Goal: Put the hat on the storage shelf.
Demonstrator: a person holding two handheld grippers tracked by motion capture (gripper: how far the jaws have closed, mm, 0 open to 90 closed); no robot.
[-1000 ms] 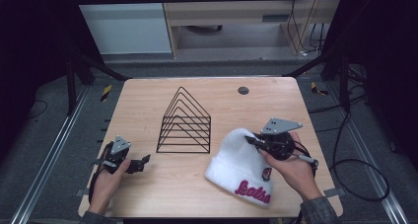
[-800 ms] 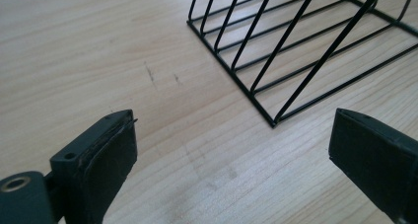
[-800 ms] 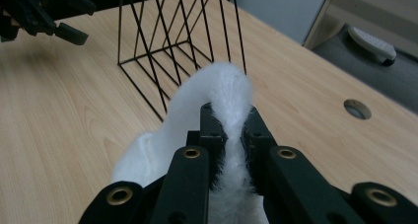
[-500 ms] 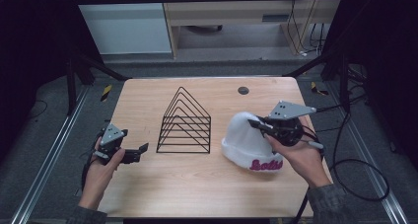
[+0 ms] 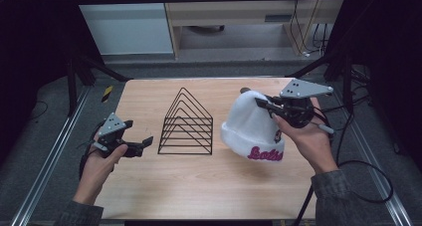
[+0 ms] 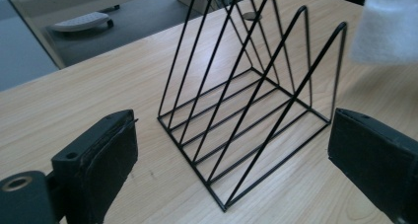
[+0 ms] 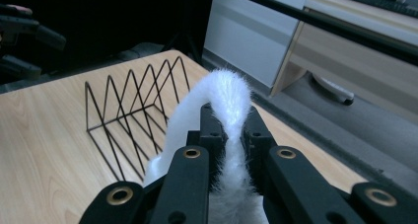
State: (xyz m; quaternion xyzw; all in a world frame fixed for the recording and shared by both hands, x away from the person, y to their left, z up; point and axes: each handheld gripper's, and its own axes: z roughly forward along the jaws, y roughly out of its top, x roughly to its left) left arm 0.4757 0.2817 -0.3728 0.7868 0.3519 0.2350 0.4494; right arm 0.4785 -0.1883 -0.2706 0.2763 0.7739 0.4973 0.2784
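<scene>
A white knit beanie point(image 5: 249, 124) with pink lettering hangs above the table's right side. My right gripper point(image 5: 263, 105) is shut on its top, and the white fabric point(image 7: 224, 110) is pinched between the black jaws in the right gripper view. A black wire rack point(image 5: 186, 124) of triangular dividers stands at the table's middle. My left gripper point(image 5: 142, 145) is held left of the rack, open, with nothing between its pads point(image 6: 106, 155); the left gripper view looks at the rack point(image 6: 251, 100) from close by, with the beanie's edge point(image 6: 387, 26) at the upper right.
A small dark round object point(image 5: 245, 90) lies on the wooden table point(image 5: 209, 181) behind the beanie. A yellow-black item point(image 5: 107, 93) sits on the floor off the left edge. Cables point(image 5: 358, 166) trail at the right. A cabinet stands beyond the table.
My right gripper has lifted the beanie off the table, so it now hangs upright. My left gripper has also risen and stays open beside the rack.
</scene>
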